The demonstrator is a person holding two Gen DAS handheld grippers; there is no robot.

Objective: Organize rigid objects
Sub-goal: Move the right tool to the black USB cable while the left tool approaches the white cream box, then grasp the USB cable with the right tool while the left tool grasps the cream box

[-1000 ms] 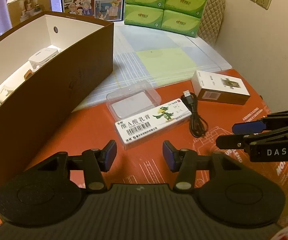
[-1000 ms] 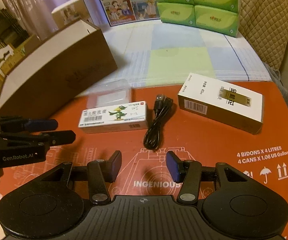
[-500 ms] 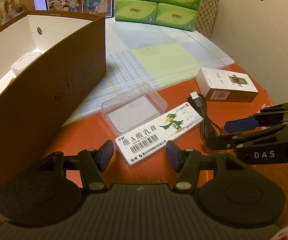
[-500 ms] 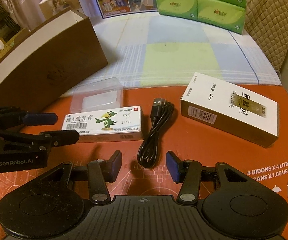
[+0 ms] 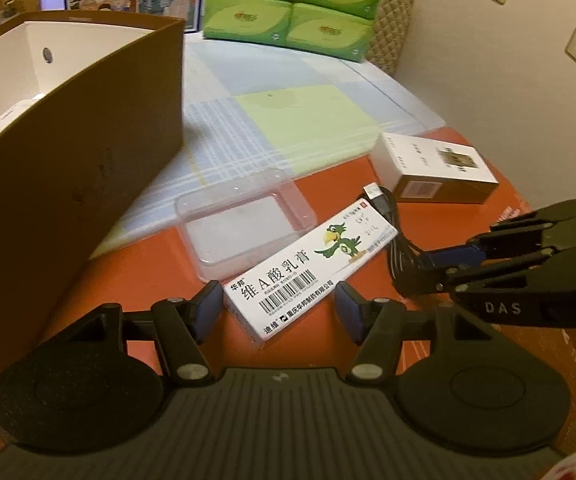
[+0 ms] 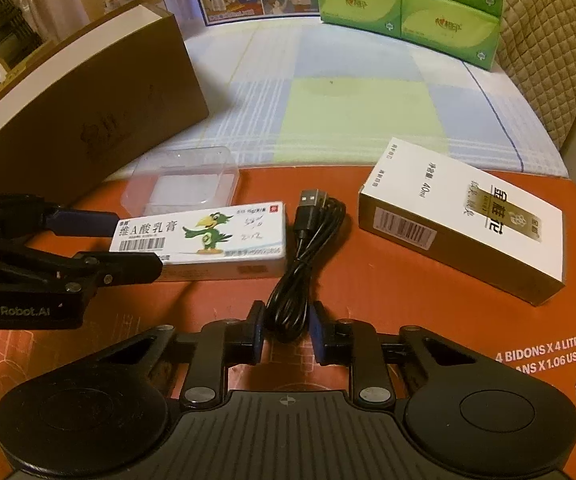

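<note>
Right tool [image 6: 287, 338]: jaws have just been closing and now stand narrow, one on either side of the near loop of the black USB cable [image 6: 303, 256]; whether the pads already press on the cable cannot be told. Left tool [image 5: 280, 310]: jaws have just been opening and stand released, straddling the near end of the white ointment box [image 5: 307, 268] with the parrot print, clear of both sides. That box lies flat on the red cardboard sheet [image 6: 427, 312], just beside the cable. A clear plastic tray [image 5: 244, 220] sits behind it. A white-and-gold carton [image 6: 463, 220] lies right of the cable. A large brown box [image 5: 76, 160] stands open at left.
</note>
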